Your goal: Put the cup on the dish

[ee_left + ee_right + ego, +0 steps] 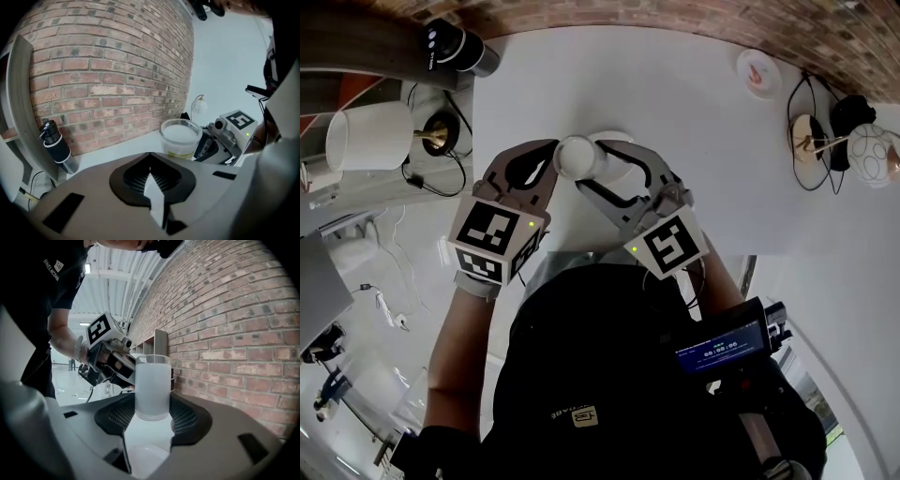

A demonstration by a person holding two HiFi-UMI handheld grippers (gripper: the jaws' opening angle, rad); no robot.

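A frosted white cup (pixel 577 157) is up near the middle of the white table (pixel 694 141). My right gripper (pixel 602 172) is shut on the cup's base, one finger on each side; in its own view the cup (pixel 153 386) stands upright between the jaws. The white rim of a dish (pixel 617 139) shows just behind the cup, and a pale round shape (pixel 140 464) lies low between the right jaws. My left gripper (pixel 542 161) is shut and holds nothing, close to the cup's left. From the left gripper view the cup (pixel 180 138) sits ahead, with the right gripper's marker cube beside it.
A small white saucer (pixel 758 72) with a red mark lies at the table's far right. A black cylinder (pixel 457 46) stands at the far left corner, by the brick wall (pixel 112 70). Lamps and cables (pixel 375 136) sit off the table's left, more lamps (pixel 830 141) on the right.
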